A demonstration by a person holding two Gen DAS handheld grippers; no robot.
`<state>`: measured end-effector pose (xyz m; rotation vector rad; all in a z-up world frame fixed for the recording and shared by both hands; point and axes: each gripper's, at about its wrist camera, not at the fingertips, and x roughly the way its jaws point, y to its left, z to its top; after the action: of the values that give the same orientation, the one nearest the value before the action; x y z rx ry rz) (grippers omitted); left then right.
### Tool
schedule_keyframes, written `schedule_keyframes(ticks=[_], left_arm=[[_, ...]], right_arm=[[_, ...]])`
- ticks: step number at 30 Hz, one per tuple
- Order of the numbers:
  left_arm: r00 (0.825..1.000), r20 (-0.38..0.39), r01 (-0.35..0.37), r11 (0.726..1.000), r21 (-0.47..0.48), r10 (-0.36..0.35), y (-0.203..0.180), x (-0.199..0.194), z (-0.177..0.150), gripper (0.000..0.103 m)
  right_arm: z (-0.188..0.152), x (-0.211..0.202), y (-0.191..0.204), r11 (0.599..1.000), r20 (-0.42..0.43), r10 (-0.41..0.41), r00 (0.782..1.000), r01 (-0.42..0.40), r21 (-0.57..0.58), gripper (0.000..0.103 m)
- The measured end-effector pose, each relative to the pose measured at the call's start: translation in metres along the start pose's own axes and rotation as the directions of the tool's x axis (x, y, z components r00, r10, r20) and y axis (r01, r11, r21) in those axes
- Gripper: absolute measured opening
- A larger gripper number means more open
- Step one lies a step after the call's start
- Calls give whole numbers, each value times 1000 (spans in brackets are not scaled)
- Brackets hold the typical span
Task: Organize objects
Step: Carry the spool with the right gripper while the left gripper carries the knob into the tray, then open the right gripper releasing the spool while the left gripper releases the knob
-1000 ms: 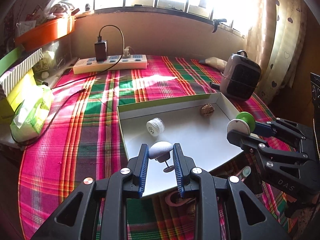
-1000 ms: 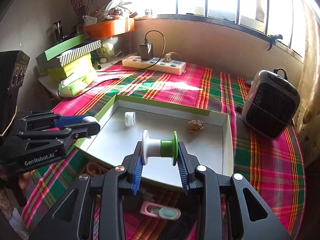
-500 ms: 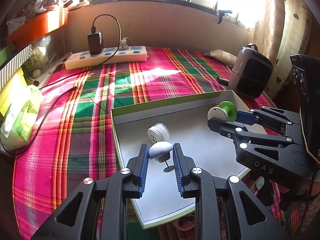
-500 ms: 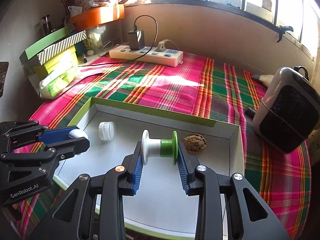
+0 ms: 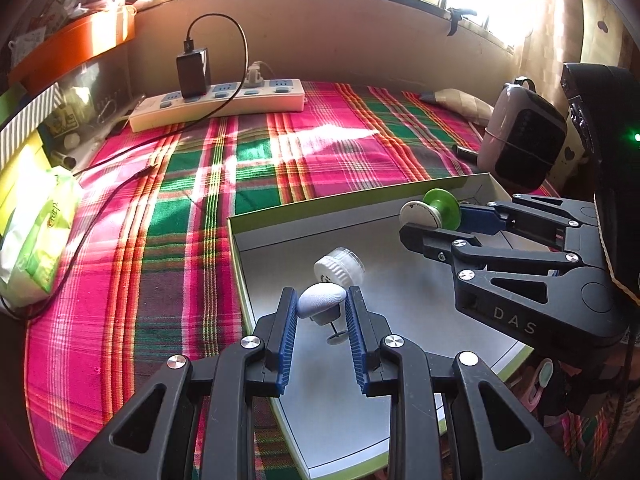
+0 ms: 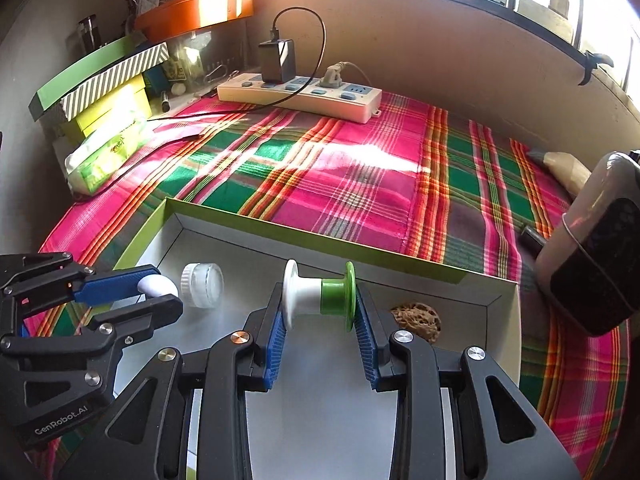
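Both grippers reach over a shallow tray (image 6: 500, 292) with a green rim and grey floor, which lies on a bench covered by a pink and green plaid cloth (image 6: 360, 184).

Left gripper (image 5: 322, 306): we see its blue-padded fingers (image 5: 286, 328) pointing forward and slightly down over the near left part of the tray. They are narrowed onto a small white knob (image 5: 320, 300) with a thin pin and a disc at its lower end; the knob hangs clear of the tray floor. In the right wrist view this gripper (image 6: 160, 292) enters from the left, level with the tray's left wall, the knob (image 6: 157, 285) pinched at its tips.

Right gripper (image 6: 320, 300): its fingers (image 6: 276, 336) point forward over the middle of the tray, clamped on the two end flanges of a spool (image 6: 318, 294), half white and half green, held with its axis crosswise. In the left wrist view this gripper (image 5: 432, 220) comes in from the right, tips near the tray's far wall, carrying the spool (image 5: 430, 212).

On the tray floor, a white bottle cap (image 6: 202, 284) lies on its side just beyond the left gripper's tips, and a brown walnut (image 6: 416, 318) sits near the far right corner, beside the right gripper's right finger.

Beyond the tray we note a white power strip (image 6: 300, 94) against the wall and a small heater (image 6: 592, 260) at the right.
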<state>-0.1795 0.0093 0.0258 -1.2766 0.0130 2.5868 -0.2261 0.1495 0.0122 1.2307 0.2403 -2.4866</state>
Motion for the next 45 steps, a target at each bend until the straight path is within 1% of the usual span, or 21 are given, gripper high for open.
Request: schedule_keyframes(ticks=[9, 24, 31, 32, 33, 35, 43, 45], left_arm=[[1000, -1, -14, 1000, 14, 14, 0, 4, 4, 23], [1000, 0, -16, 1000, 18, 16, 0, 5, 5, 23], [1000, -3, -18, 1000, 18, 18, 1, 6, 5, 24], [1000, -3, -18, 1000, 19, 18, 0, 5, 5, 24], [1000, -4, -18, 1000, 19, 18, 0, 5, 5, 25], [1000, -4, -17, 1000, 18, 17, 1, 5, 5, 26], [1000, 7, -23, 1000, 17, 23, -1, -2, 3, 28], [1000, 10, -24, 1000, 15, 24, -1, -4, 3, 30]], right_arm=[[4, 9, 3, 1000, -39, -21, 999, 20, -20, 34], [7, 13, 5, 999, -50, -38, 998, 37, -26, 34], [6, 11, 3, 999, -49, -40, 998, 40, -7, 34], [6, 11, 4, 999, -46, -41, 998, 40, -8, 36], [6, 10, 5, 999, -43, -44, 998, 44, -10, 41], [6, 8, 5, 999, -37, -47, 998, 46, -7, 46], [2, 3, 4, 999, -28, -46, 999, 46, 6, 46], [2, 0, 3, 999, -22, -45, 999, 45, 13, 49]])
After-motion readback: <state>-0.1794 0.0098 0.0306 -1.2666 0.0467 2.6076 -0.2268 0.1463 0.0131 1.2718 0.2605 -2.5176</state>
